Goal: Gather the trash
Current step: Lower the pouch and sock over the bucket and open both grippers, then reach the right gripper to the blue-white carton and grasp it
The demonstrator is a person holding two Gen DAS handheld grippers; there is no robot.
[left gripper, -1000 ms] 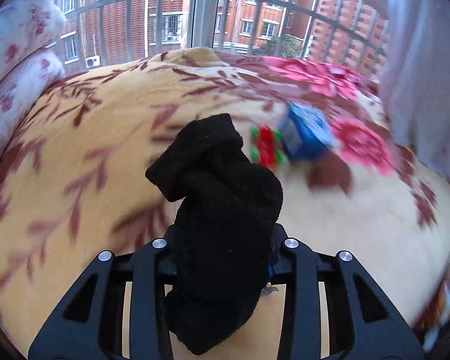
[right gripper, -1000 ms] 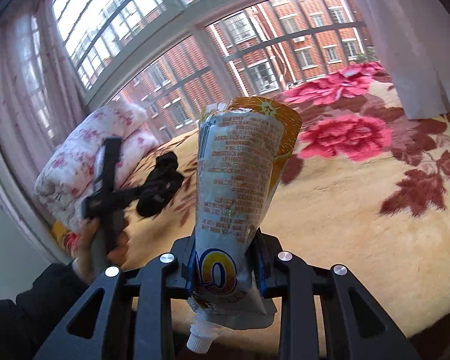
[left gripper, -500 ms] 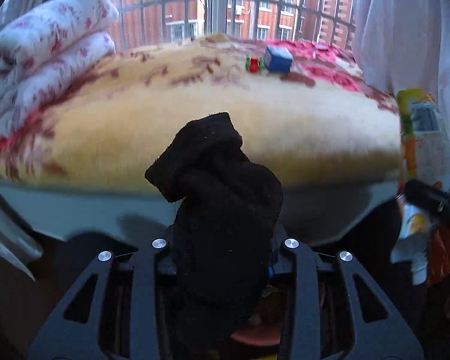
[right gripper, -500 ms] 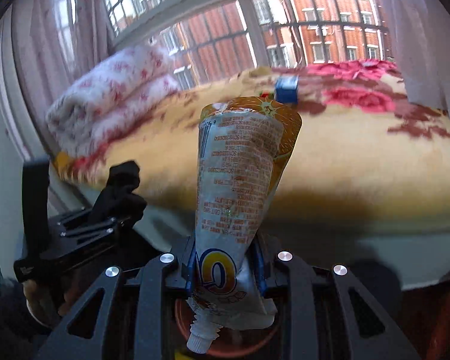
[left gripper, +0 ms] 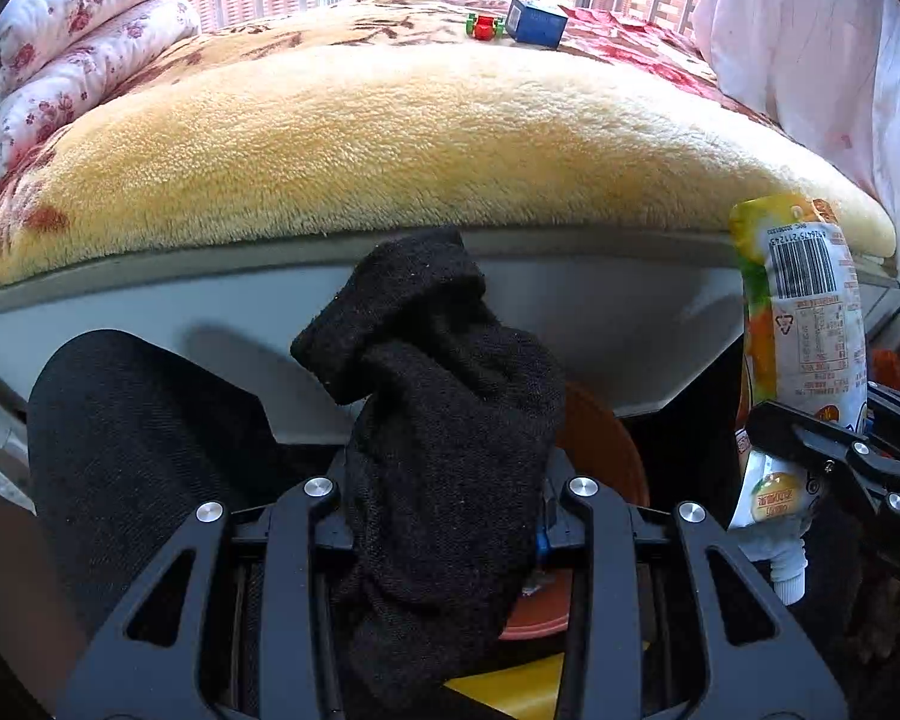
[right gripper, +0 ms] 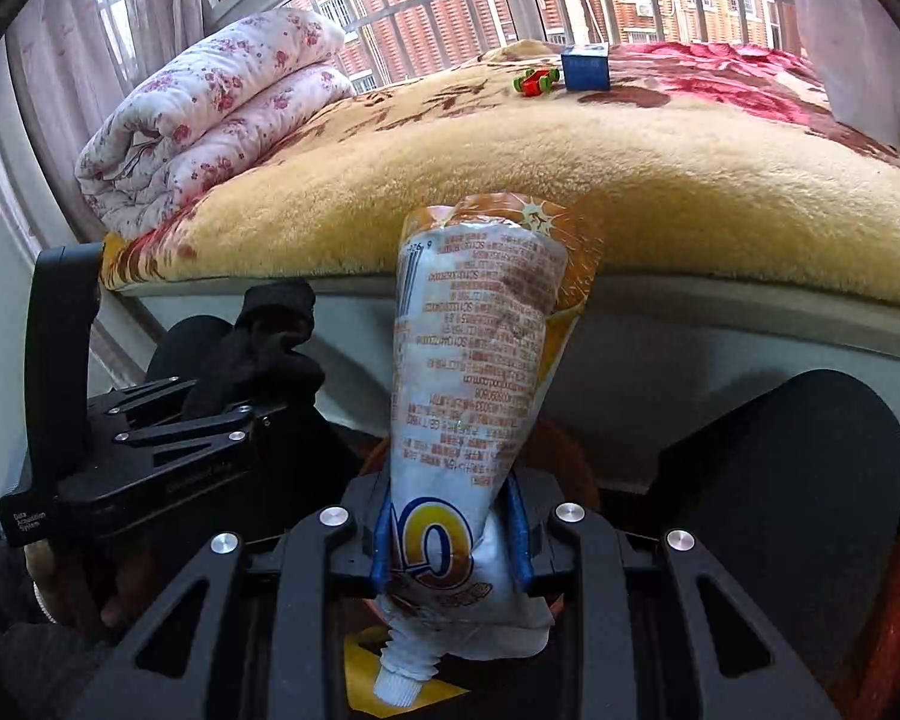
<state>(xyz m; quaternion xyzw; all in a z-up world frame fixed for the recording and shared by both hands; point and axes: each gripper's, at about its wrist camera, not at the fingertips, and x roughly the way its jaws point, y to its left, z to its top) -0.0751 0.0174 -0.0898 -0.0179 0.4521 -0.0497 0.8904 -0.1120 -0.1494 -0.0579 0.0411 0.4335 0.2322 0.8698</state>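
Observation:
My left gripper (left gripper: 444,516) is shut on a black sock (left gripper: 438,420), which stands bunched up above the jaws. Held spout down, an orange and white drink pouch (right gripper: 480,372) is clamped in my right gripper (right gripper: 450,546). Both grippers hang just in front of the bed's edge, over the orange-brown round bin (left gripper: 600,450), whose rim (right gripper: 570,456) also shows behind the pouch. In the left wrist view, the right gripper (left gripper: 810,450) with the pouch (left gripper: 804,324) is at the right. The right wrist view has the left gripper (right gripper: 222,414) and sock (right gripper: 264,354) at the left.
A blue box (left gripper: 537,21) and a red and green toy (left gripper: 485,26) lie far back on the yellow floral blanket (left gripper: 390,138). A folded flowered quilt (right gripper: 210,114) lies at the bed's left end. A person's black-clad knees (left gripper: 138,450) (right gripper: 780,462) flank the bin. Something yellow (right gripper: 366,678) lies below.
Both grippers have dropped from over the blanket to below the bed's edge, above the bin. The sock and the pouch stay clamped as before.

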